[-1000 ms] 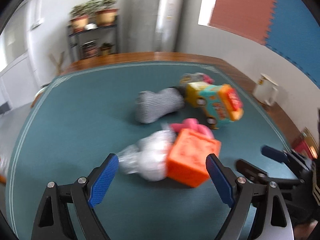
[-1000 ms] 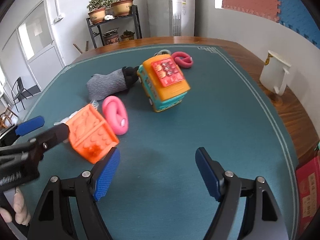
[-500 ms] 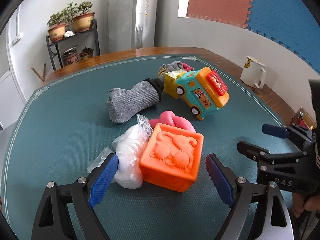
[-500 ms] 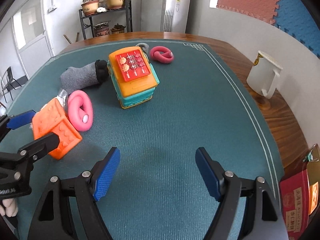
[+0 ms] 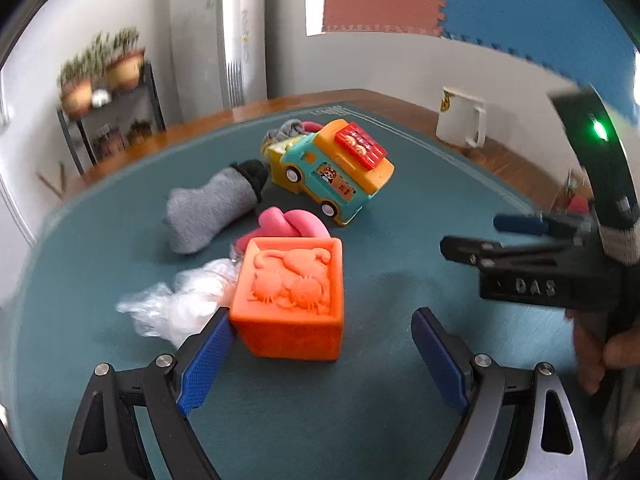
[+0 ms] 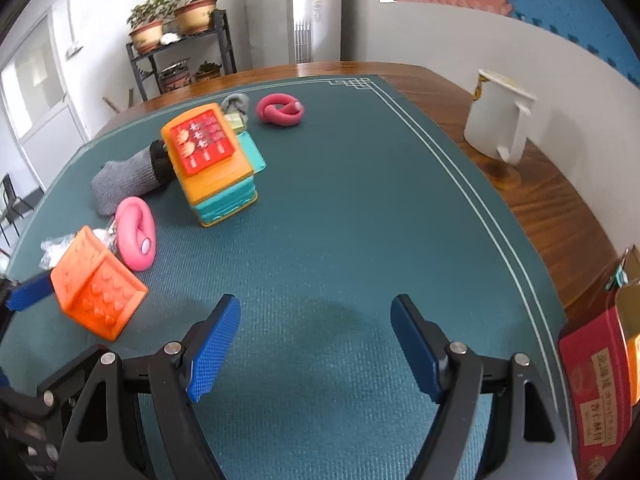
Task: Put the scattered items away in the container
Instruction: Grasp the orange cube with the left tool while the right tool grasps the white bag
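Observation:
An orange embossed cube (image 5: 290, 296) lies on the teal mat (image 5: 380, 420) between the fingers of my left gripper (image 5: 320, 348), close against the left pad and well apart from the right one. That gripper is open. Behind the cube lie a crumpled plastic bag (image 5: 180, 304), a pink ring (image 5: 288, 222), a grey sock (image 5: 208, 212) and a toy bus (image 5: 332, 172). My right gripper (image 6: 316, 344) stands open over bare mat, right of the cube (image 6: 96, 292). A second, redder ring (image 6: 280, 109) lies at the far side. No container is clearly in view.
A white mug (image 6: 500, 120) stands on the wooden table edge (image 6: 560, 208) at the right. A red box (image 6: 592, 380) sits off the near right corner. A shelf with potted plants (image 6: 176, 24) stands by the back wall.
My left gripper has closed in on the orange cube, which now sits between its fingers. My right gripper has drifted right, so the toys lie further left in its view.

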Available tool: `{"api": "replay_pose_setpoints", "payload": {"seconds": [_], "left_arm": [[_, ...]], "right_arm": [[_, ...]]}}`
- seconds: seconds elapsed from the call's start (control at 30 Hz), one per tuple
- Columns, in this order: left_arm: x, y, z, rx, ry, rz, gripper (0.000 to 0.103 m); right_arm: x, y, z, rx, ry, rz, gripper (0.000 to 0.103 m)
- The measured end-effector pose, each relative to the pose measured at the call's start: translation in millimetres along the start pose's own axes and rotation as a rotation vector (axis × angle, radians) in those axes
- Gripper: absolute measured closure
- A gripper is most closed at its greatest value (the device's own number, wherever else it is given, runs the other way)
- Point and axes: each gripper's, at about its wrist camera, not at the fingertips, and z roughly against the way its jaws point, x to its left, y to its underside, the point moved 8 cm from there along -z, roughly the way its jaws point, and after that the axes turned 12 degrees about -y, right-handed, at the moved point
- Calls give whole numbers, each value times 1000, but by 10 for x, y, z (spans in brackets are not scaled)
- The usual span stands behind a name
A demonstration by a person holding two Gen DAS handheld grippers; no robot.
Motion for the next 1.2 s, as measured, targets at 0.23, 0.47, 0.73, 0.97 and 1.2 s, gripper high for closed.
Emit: {"api": "replay_pose_setpoints", "payload": {"seconds": [0.23,0.47,0.73,0.97,1.2], "left_arm": [[19,-9,-243,69,-38,47,41],[284,141,-211,115,-162,118,51],[772,296,199,54,-278,213,51],[1090,464,463,32,-333,277,51],[1379,630,549,33,-361,328,51]], "right_arm": [[-28,14,48,-8,-36,-31,22],[12,65,-38,25,-38,-22,22],[123,82,-73,19,-1,43,22],[365,150,-122,24,11,149,22],[556,101,-166,51,-77,138,22]]}}
